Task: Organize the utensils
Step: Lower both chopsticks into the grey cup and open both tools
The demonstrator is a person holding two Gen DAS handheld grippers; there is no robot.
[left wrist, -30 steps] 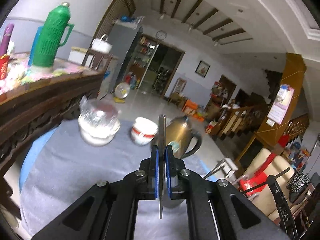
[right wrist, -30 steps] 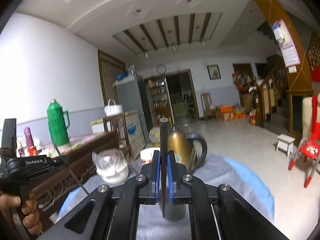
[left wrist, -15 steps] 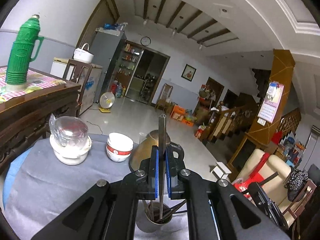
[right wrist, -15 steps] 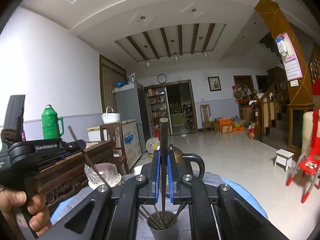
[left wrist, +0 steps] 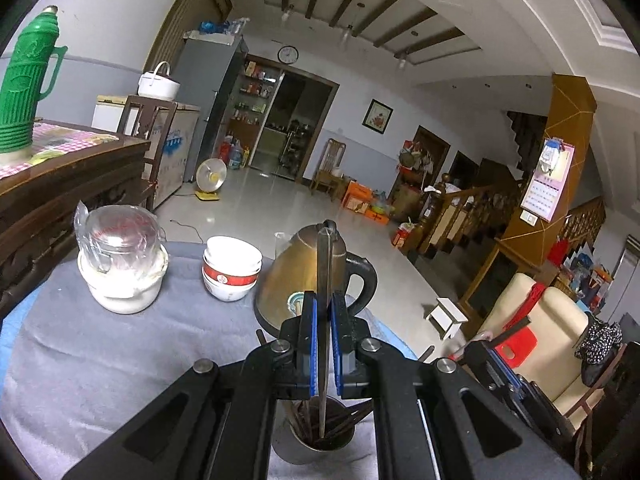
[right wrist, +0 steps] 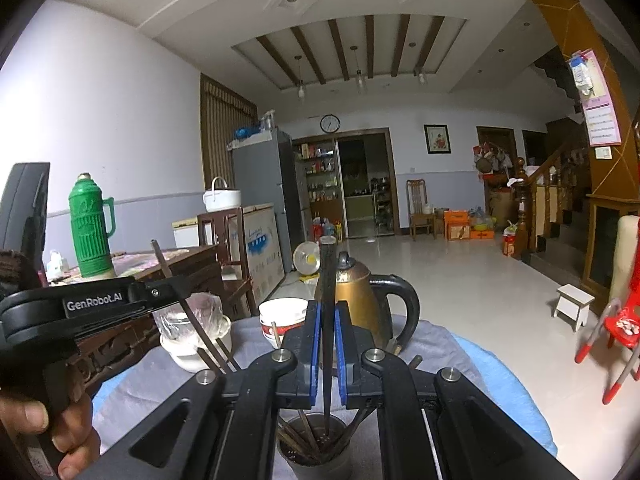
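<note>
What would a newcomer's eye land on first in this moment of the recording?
Each gripper's blue-padded fingers pinch one upright chopstick: the left gripper holds the left chopstick, the right gripper the right chopstick, both tips over the metal cup of chopsticks at the near table edge. Behind stands a brass kettle, with stacked bowls to its left.

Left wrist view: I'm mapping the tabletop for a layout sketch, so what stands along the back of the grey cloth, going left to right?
Plastic-covered white pot → stack of red-and-white bowls → brass kettle with a black handle.
</note>
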